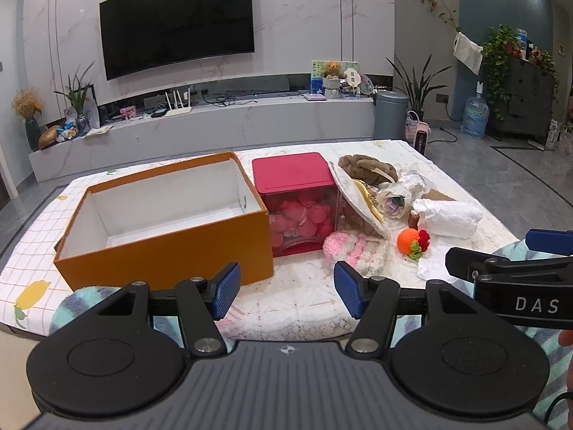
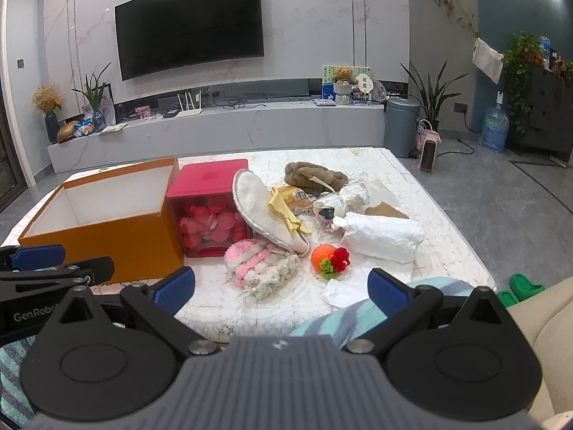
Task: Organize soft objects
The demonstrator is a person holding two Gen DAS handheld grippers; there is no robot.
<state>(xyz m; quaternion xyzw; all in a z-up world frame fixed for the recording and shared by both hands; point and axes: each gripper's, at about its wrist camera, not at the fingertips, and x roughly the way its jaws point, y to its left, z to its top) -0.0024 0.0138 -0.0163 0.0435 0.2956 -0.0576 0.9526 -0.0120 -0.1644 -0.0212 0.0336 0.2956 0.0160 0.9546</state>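
An open, empty orange box (image 1: 168, 247) (image 2: 107, 233) stands on the table's left. To its right lies a pile of soft things: a pink-and-white knitted piece (image 1: 349, 249) (image 2: 261, 267), an orange knitted fruit with a red flower (image 1: 412, 242) (image 2: 327, 258), a white slipper-like pad (image 2: 265, 211), a brown plush (image 1: 369, 168) (image 2: 315, 175) and a white wrapped bundle (image 1: 447, 216) (image 2: 383, 234). My left gripper (image 1: 286, 295) is open and empty over the table's near edge. My right gripper (image 2: 281, 292) is open and empty, just short of the pile.
A red-lidded clear cube (image 1: 295, 200) (image 2: 209, 208) holding pink pieces stands between the box and the pile. A teal striped cloth (image 2: 343, 322) lies at the near edge. A TV wall, a grey bin (image 1: 390, 114) and a heater stand beyond the table.
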